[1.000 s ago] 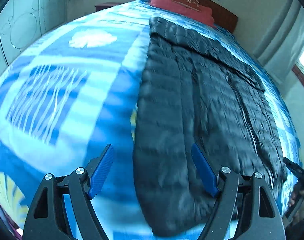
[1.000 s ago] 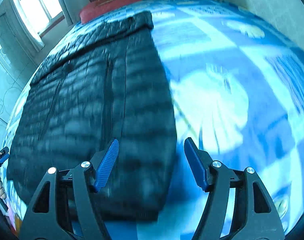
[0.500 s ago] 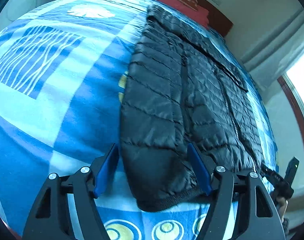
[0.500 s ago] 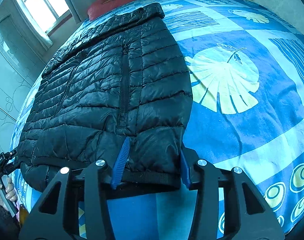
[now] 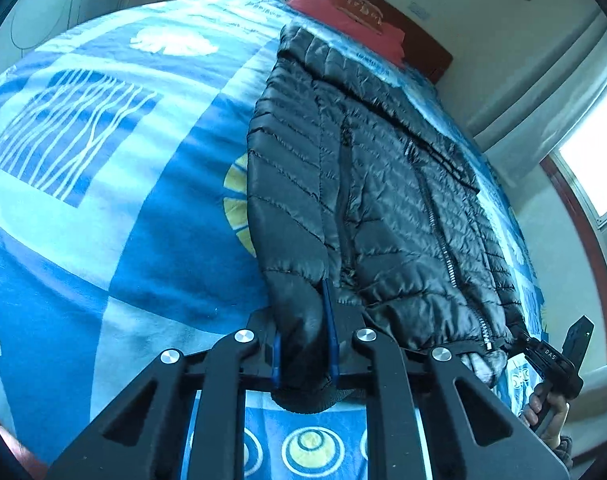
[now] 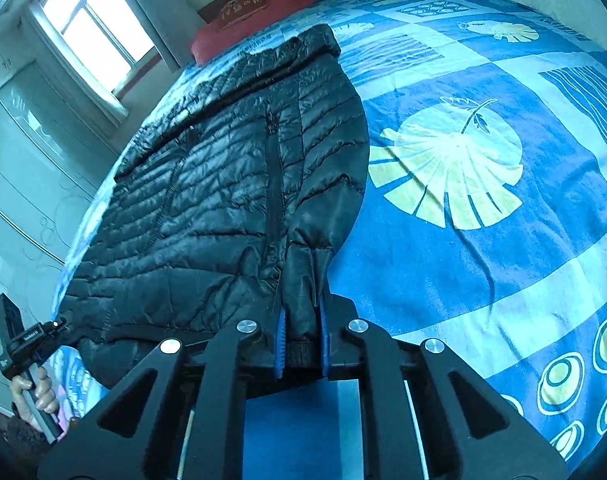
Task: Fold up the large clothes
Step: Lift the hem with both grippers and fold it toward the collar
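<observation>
A bedroom: window and pale cupboards off to one side, red pillow far ahead of both tools, blue patterned bedspread underneath. Spread lengthwise on it, a black quilted puffer jacket, collar at the far end, hem nearest the tools. Left gripper pinched on one bottom corner of the hem, blue pads squeezing bunched fabric. Right gripper likewise clamped on the opposite bottom corner, ribbed edge caught between its pads. Probably light and very soft — puffy filling, glossy shell, so likely slippery and prone to springing back after a fold. Best held right where it is now, at the firmer hem band rather than the slick quilted panels — deep in the jaws, both corners lifted together.
</observation>
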Action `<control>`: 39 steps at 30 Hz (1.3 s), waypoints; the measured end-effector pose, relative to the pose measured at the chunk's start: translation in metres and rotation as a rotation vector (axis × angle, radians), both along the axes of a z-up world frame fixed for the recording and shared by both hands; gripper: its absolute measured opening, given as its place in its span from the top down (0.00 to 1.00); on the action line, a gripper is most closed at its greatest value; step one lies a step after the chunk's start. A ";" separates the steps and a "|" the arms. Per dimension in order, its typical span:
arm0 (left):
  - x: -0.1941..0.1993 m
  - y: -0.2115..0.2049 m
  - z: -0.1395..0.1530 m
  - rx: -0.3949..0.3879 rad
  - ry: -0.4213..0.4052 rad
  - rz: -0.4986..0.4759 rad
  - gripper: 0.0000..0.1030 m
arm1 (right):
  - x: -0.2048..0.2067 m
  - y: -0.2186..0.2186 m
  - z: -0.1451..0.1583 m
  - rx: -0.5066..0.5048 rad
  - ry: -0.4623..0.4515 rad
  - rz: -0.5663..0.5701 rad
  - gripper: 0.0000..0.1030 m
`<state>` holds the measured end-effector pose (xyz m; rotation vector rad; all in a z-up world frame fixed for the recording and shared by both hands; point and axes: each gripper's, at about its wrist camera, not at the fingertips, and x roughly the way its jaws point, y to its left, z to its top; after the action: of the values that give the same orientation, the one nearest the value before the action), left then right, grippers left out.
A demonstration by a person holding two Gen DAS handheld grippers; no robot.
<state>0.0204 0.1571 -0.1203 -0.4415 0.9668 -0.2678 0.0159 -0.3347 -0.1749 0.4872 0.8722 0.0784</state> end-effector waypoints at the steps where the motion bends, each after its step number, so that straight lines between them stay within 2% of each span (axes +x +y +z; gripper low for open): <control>1: -0.002 0.000 0.006 -0.002 -0.014 0.000 0.85 | -0.003 -0.001 0.005 0.008 -0.013 0.002 0.88; 9: -0.031 0.005 0.059 -0.067 -0.116 -0.042 0.86 | -0.036 -0.007 0.051 0.087 -0.110 0.038 0.89; 17: -0.079 0.004 0.112 -0.133 -0.202 -0.097 0.87 | -0.080 -0.014 0.099 0.202 -0.221 0.049 0.89; 22: -0.080 0.014 0.130 -0.184 -0.220 -0.076 0.87 | -0.072 -0.021 0.120 0.238 -0.274 0.063 0.89; 24: -0.071 0.015 0.134 -0.190 -0.237 -0.073 0.87 | -0.054 -0.020 0.126 0.238 -0.287 0.082 0.89; 29: -0.018 0.007 0.149 -0.154 -0.291 -0.096 0.87 | -0.008 -0.014 0.140 0.212 -0.317 0.108 0.89; 35: 0.064 -0.001 0.163 -0.154 -0.331 -0.089 0.87 | 0.086 -0.021 0.158 0.204 -0.340 0.086 0.89; 39: 0.125 -0.008 0.166 -0.093 -0.355 -0.055 0.87 | 0.159 -0.029 0.160 0.241 -0.328 0.049 0.89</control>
<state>0.1457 0.1492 0.0461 -0.4347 0.6209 -0.4269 0.1749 -0.3637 -0.0145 0.6571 0.5539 0.3029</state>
